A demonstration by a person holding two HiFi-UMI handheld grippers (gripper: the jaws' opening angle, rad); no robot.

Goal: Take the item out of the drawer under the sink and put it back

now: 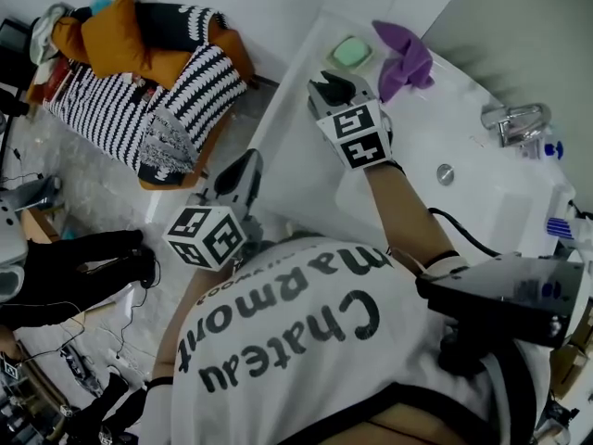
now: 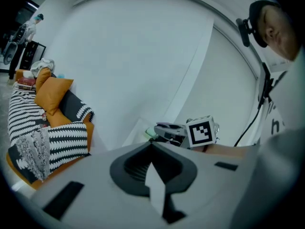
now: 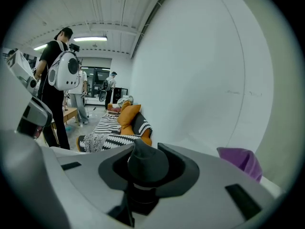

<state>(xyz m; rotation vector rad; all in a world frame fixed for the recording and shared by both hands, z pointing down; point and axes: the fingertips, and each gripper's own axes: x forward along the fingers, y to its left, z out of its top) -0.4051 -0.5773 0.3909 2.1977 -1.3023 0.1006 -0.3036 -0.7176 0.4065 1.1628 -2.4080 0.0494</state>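
I stand at a white sink (image 1: 482, 197) with a white cabinet front (image 1: 283, 142) below it. No open drawer or item from it shows in any view. My right gripper (image 1: 334, 88) is raised over the counter's left end, near the soap; its dark jaws read as one pointed shape (image 3: 143, 163) with nothing visible in them. My left gripper (image 1: 243, 170) hangs lower, in front of the cabinet, above the floor. Its jaws (image 2: 155, 185) look pressed together and empty. The left gripper view also shows the right gripper (image 2: 171, 130) from the side.
A green soap (image 1: 352, 52) and a purple cloth (image 1: 405, 63) lie on the counter's far end. The faucet (image 1: 512, 119) is at the right. A sofa with a striped blanket and orange cushions (image 1: 139, 72) stands to the left. A person with a backpack (image 3: 62, 80) stands further off.
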